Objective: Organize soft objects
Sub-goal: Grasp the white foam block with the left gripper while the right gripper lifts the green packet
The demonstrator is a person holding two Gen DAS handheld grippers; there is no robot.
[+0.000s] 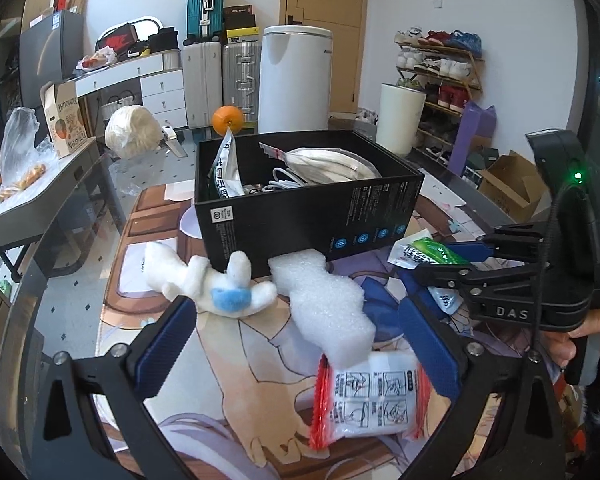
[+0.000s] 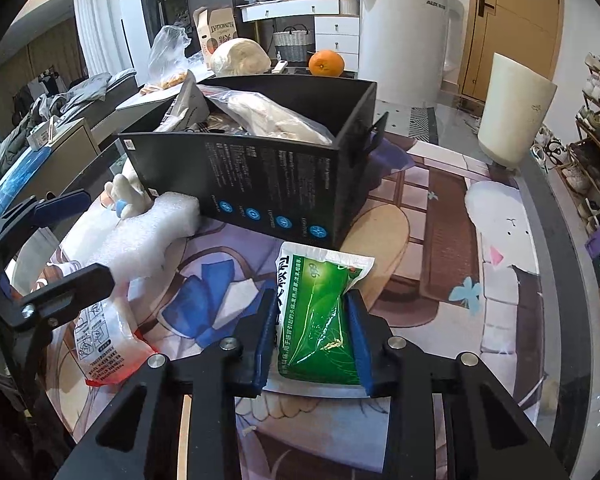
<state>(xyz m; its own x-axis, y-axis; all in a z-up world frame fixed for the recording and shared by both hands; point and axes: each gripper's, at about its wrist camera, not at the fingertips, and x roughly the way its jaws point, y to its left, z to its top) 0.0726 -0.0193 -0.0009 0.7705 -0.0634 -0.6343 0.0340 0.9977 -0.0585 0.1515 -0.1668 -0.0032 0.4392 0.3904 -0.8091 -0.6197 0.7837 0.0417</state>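
A black box (image 1: 300, 216) holds packets and white soft items; it also shows in the right wrist view (image 2: 260, 184). My right gripper (image 2: 312, 300) is shut on a green packet (image 2: 320, 312), just above the mat; it also shows in the left wrist view (image 1: 432, 254). My left gripper (image 1: 296, 320) is open and empty above a white foam block (image 1: 324, 304). A white plush toy (image 1: 212, 284) lies left of the foam. A red-edged clear bag (image 1: 372, 396) lies in front of the foam, between the fingers.
The table carries a printed mat (image 2: 440, 216). An orange (image 1: 228, 120) sits behind the box. A white cylinder (image 2: 516, 112) stands at the far right. A side table (image 1: 40, 184) with bags stands at the left.
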